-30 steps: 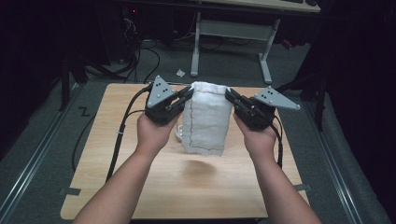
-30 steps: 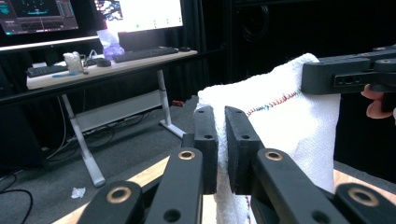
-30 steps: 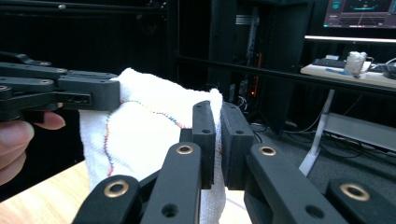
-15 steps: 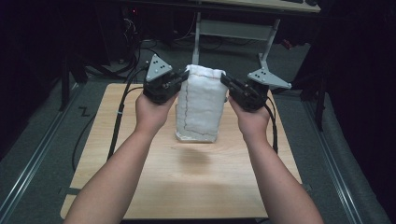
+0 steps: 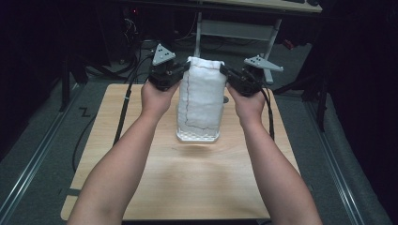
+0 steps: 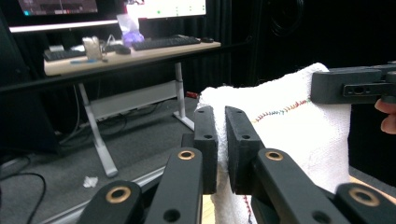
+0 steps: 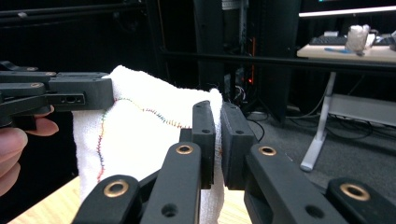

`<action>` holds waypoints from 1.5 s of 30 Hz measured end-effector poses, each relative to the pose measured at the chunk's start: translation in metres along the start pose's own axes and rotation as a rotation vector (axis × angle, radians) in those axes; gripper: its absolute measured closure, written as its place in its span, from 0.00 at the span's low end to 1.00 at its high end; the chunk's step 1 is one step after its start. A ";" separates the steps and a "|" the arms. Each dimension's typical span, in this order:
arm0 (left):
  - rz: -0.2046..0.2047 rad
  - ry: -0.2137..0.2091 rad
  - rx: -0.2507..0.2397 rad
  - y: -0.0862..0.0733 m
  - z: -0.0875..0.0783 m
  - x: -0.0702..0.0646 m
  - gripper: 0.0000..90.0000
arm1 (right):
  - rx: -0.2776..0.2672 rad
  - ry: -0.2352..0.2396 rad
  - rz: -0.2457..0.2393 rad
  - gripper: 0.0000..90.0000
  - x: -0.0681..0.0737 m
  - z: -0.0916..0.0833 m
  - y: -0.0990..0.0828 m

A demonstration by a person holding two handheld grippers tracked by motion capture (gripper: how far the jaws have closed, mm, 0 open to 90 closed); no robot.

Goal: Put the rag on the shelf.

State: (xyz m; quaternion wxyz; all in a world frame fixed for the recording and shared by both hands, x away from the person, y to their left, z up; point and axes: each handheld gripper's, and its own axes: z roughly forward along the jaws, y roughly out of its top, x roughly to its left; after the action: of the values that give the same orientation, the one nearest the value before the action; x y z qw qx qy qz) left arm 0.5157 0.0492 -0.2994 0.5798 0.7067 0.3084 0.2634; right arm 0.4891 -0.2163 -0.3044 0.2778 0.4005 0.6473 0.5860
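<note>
Two black two-jaw grippers pinch the top corners of a white terry towel with multicoloured edge stitching (image 5: 199, 101); the left gripper (image 5: 184, 70) has its jaws clamped on the near-left corner, the right gripper (image 5: 225, 72) is closed on the opposite one. Held taut between them, the cloth hangs straight down above the light wooden table (image 5: 187, 183), its lower hem apparently brushing the wood; such a spread grip likely serves folding or laying flat.
</note>
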 end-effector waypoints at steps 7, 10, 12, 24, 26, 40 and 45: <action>-0.060 0.023 0.055 -0.019 0.024 0.019 0.93 | 0.038 0.007 0.032 0.96 -0.014 0.029 -0.007; -0.030 0.034 0.124 -0.030 0.035 0.025 0.93 | 0.123 -0.006 0.021 0.96 -0.023 0.048 -0.012; -0.041 0.041 0.164 -0.037 0.042 0.028 0.93 | 0.166 -0.001 0.030 0.95 -0.027 0.056 -0.016; -0.115 0.053 0.197 -0.050 0.048 0.034 0.68 | 0.235 -0.046 0.036 0.75 -0.033 0.072 -0.040; -0.119 0.048 0.191 -0.050 0.047 0.033 0.69 | 0.239 -0.041 0.033 0.74 -0.033 0.071 -0.040; -0.138 0.026 0.139 -0.048 0.017 0.014 0.70 | 0.230 -0.042 -0.038 0.66 -0.011 0.046 -0.048; -0.144 0.045 0.142 -0.055 0.000 0.009 0.70 | 0.211 -0.037 -0.059 0.64 0.001 0.030 -0.052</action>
State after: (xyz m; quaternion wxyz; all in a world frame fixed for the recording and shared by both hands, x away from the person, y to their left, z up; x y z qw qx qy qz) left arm 0.5142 0.0634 -0.3532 0.5385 0.7160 0.3892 0.2143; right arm 0.5030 -0.1990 -0.3597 0.2629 0.4190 0.7116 0.4990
